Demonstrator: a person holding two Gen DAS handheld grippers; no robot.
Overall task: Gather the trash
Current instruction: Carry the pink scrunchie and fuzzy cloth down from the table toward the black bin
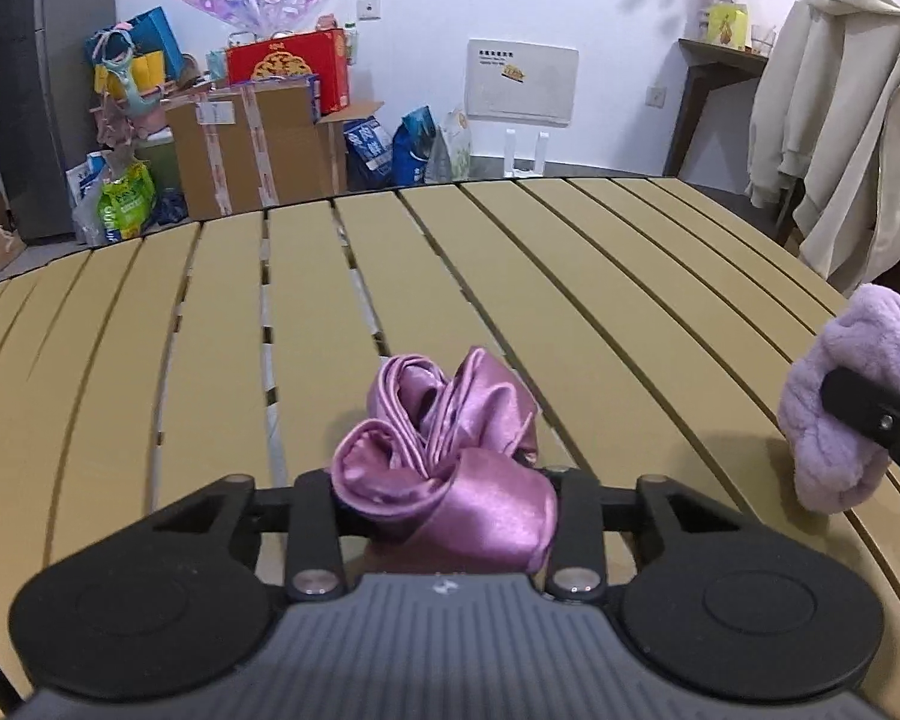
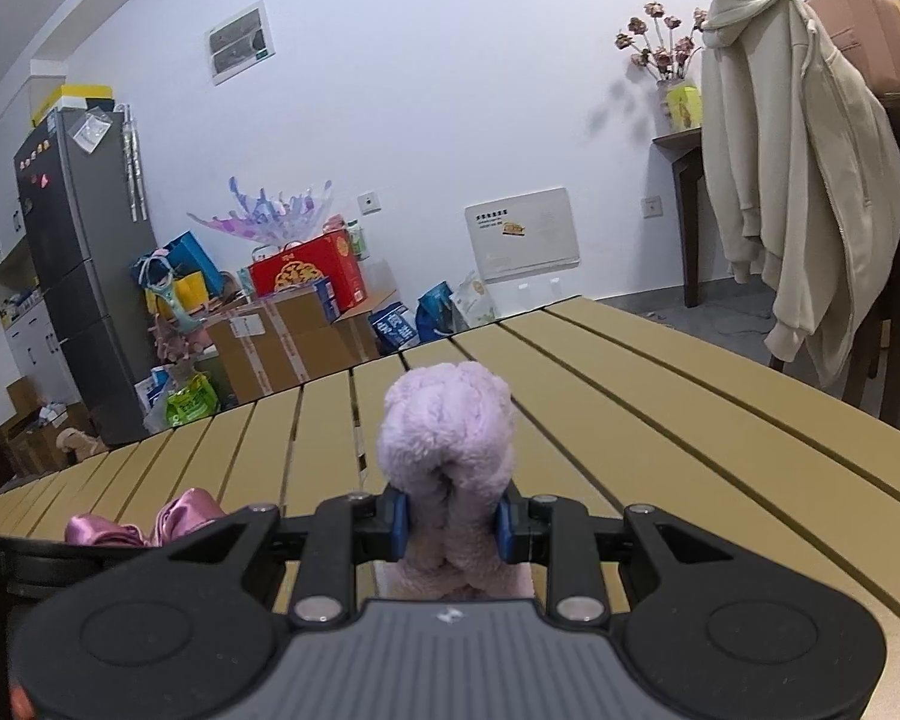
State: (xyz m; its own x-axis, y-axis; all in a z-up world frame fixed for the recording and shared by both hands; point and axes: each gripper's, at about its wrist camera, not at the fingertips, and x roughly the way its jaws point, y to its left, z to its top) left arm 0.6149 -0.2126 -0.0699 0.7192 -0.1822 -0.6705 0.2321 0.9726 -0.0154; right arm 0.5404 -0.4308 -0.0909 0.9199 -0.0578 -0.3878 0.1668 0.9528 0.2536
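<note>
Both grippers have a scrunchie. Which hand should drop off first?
Probably right. The right gripper is shut firmly on the fluffy scrunchie, held above the table. The left gripper pinches the satin scrunchie low over the slats, so its hold looks less proven.

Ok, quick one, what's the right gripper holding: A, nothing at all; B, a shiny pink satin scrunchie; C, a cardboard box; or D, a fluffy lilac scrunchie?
D: in the right wrist view the right gripper has its blue pads pressed on either side of the fluffy lilac scrunchie, while the satin scrunchie sits between the left gripper's fingers above the slatted table.
</note>
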